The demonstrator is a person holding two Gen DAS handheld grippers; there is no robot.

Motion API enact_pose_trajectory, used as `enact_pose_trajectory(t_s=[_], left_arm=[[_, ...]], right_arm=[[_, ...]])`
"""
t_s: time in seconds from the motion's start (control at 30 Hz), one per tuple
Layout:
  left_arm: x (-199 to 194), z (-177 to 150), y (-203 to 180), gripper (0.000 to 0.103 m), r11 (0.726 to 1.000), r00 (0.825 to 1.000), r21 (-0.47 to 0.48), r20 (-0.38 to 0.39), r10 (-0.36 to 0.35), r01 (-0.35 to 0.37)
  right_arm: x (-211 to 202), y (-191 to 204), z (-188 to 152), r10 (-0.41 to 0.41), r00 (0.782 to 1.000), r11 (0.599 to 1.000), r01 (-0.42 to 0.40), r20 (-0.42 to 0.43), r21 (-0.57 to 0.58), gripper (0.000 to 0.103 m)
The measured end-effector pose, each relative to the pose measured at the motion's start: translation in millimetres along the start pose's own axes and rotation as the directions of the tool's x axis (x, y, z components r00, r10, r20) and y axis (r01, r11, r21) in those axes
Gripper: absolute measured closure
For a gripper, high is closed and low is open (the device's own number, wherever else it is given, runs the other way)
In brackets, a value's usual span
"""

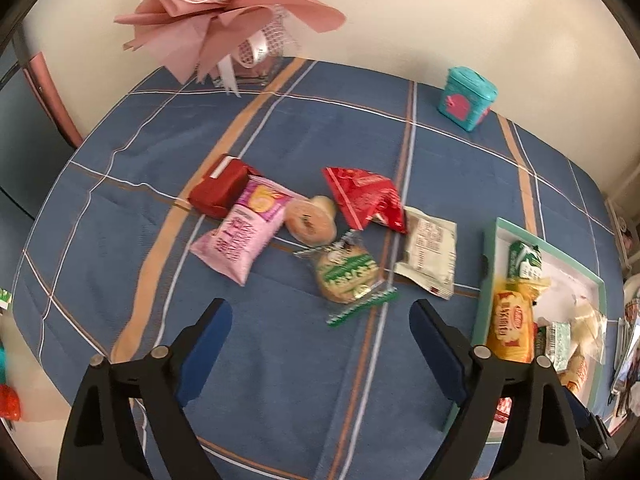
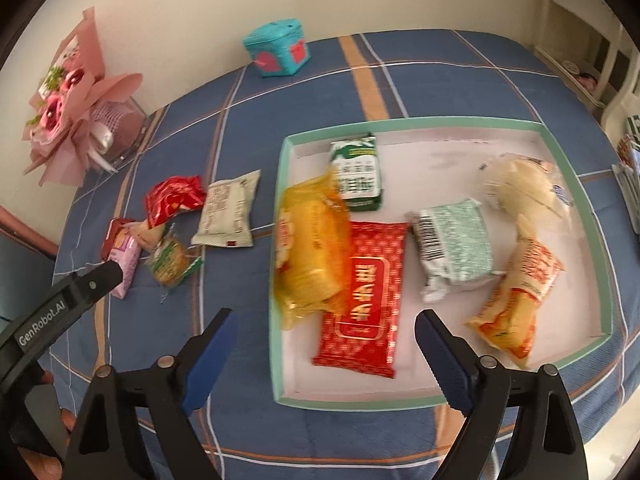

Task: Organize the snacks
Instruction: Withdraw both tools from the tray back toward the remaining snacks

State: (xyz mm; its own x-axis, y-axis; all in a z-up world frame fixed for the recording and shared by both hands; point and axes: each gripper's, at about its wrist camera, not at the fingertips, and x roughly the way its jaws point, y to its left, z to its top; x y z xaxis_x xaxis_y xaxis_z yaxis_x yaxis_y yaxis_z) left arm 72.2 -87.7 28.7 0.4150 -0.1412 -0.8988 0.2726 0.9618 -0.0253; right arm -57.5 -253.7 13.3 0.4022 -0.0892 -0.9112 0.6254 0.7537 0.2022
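Note:
Loose snacks lie on the blue plaid cloth: a dark red box [image 1: 218, 188], a pink packet [image 1: 240, 236], a round pastry [image 1: 310, 218], a red packet [image 1: 364, 198], a green cookie packet [image 1: 348, 276] and a white packet [image 1: 430, 254]. My left gripper [image 1: 320, 306] hangs open just short of the cookie packet, holding nothing. The teal-rimmed tray [image 2: 420, 123] holds a yellow packet [image 2: 312, 248] lying over its left rim, a red packet [image 2: 364, 296], a green-white packet [image 2: 356, 172], a mint packet [image 2: 456, 248], a pale wrapped bun [image 2: 520, 188] and an orange packet [image 2: 516, 300]. My right gripper [image 2: 327, 314] is open above the tray's near part, empty.
A pink bouquet [image 1: 216, 4] stands at the table's far left against the wall. A teal tin [image 1: 468, 98] sits at the far edge. The left gripper's black body [image 2: 60, 304] shows at the left of the right wrist view. Bare cloth [image 1: 280, 380] lies under the left fingers.

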Motion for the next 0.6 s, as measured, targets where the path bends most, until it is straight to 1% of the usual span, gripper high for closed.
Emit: enact_pose_trajectory(t_s=[0.1, 0.17, 0.6], left_arm=[[0, 2, 9, 0.008, 1.000, 1.000, -0.015, 0.005, 0.007, -0.007], [1, 3, 15, 0.008, 1.000, 1.000, -0.023, 0.007, 0.012, -0.012], [7, 8, 60, 0.005, 0.994, 1.000, -0.107, -0.003, 0.029, -0.029]], right_arm=[[3, 10, -1, 0.003, 1.000, 1.000, -0.003, -0.002, -0.015, 0.007], [6, 16, -1, 0.008, 1.000, 1.000, -0.008, -0.002, -0.023, 0.001], [19, 60, -11, 0.048, 0.999, 0.994, -0.050, -0.022, -0.094, 0.001]])
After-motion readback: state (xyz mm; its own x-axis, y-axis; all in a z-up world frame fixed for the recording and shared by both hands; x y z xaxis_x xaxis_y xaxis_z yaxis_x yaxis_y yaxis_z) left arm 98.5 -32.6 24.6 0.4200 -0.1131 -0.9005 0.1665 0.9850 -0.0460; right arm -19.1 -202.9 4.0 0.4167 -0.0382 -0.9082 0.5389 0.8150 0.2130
